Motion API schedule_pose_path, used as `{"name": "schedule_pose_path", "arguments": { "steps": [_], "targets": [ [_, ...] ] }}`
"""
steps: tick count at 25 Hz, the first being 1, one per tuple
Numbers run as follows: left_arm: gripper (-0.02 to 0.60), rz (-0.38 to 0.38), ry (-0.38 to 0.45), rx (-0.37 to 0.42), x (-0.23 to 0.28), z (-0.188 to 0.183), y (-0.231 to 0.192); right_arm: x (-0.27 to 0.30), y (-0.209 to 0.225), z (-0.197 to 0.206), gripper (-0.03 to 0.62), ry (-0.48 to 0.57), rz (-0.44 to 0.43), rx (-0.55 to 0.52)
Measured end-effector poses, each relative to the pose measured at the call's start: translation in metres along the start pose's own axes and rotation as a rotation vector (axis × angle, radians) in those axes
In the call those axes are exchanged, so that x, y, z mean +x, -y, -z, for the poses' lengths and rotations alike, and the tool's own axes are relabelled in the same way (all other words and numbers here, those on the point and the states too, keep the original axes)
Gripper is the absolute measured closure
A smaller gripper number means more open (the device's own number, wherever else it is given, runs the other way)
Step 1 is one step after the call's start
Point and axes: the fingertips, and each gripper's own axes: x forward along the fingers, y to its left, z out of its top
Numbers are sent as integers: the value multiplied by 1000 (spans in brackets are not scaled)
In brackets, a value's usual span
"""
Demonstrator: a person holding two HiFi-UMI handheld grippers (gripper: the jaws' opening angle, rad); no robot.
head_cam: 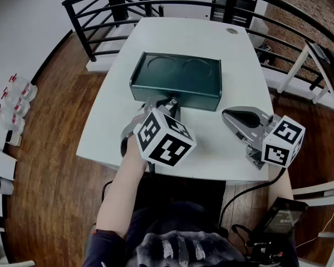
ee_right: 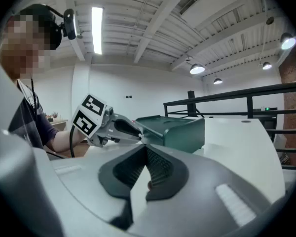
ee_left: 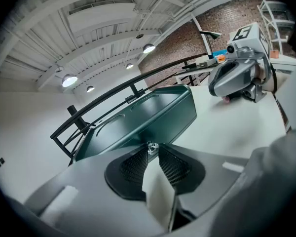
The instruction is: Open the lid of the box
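Currently we hold the left gripper (head_cam: 168,103) pinched shut on the small latch (ee_left: 152,147) at the front of the box (head_cam: 203,98), mid-table (head_cam: 222,149), with the right gripper (head_cam: 231,114) closed and empty near the table's front edge, so the unbraced box may rise with its lid (head_cam: 175,71).

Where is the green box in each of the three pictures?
Head view: green box at upper middle, on the white table.
Left gripper view: centre, slanting up to the right, just past the jaw tips.
Right gripper view: middle, slightly right of centre.
Shared landmark: the black railing beyond the box.
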Motion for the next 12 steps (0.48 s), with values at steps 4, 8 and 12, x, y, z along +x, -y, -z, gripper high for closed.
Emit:
{"name": "schedule_pose_path", "arguments": {
  "steps": [4, 8, 12],
  "targets": [
    [494, 15, -12, 19, -11, 5, 4, 1, -2, 0, 591, -1, -5, 1],
    [494, 57, -10, 38, -30, 12, 15, 0, -2, -2, 591, 4, -1, -1],
    [494, 75, -1, 50, -45, 19, 24, -7, 10, -4, 591, 33, 54, 6]
  ]
}}
